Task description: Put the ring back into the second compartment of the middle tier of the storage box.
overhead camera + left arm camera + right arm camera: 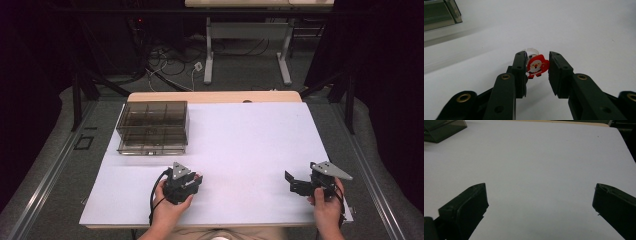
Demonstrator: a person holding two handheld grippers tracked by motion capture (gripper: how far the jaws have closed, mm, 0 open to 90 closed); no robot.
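Red-and-white Santa ring pinched in left gripper, low over the white table sheet.

Jaws clenched on the flat Santa charm from both sides; clear plastic band visible behind it. Judged very light, thin, stiff, likely slippery and easy to twist out. Better purchase probably across the charm's flat faces, not the band. Right gripper spread wide, holding nothing. Smoky compartment box sits well apart, far left.

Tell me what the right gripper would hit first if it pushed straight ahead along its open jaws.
Probably nothing soon: ahead of the right gripper lies bare white table cover. The smoky compartment box sits off to one side in the right gripper view, likely outside its line, though depth is unclear.
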